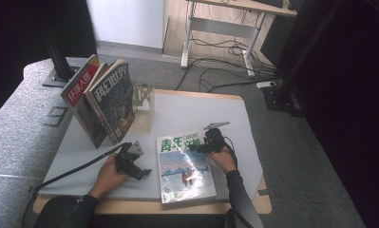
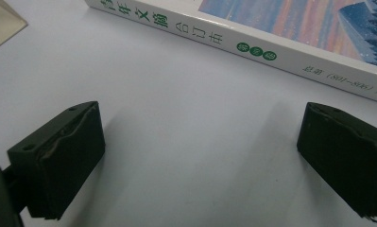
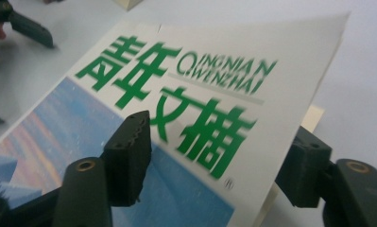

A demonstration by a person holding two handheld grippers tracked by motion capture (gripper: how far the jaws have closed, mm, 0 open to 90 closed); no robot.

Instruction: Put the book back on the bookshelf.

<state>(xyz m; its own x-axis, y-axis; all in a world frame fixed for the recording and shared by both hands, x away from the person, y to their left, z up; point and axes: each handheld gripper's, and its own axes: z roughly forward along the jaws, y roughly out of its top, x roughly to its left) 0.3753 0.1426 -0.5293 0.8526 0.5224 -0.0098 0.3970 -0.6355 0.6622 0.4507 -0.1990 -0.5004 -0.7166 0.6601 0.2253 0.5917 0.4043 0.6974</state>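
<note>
A magazine with green characters and a blue snowy cover lies flat near the front of the white table. My right gripper is at its top right corner. In the right gripper view the cover is lifted off the pages. One jaw stands over it and the other past its edge, with a gap still showing, so the gripper is open. My left gripper rests on the table left of the magazine. It is open and empty, facing the white spine.
Two books stand tilted at the back left, leaning by a small wooden stand. The table's front edge runs close below the magazine. Cables and a desk lie beyond the table.
</note>
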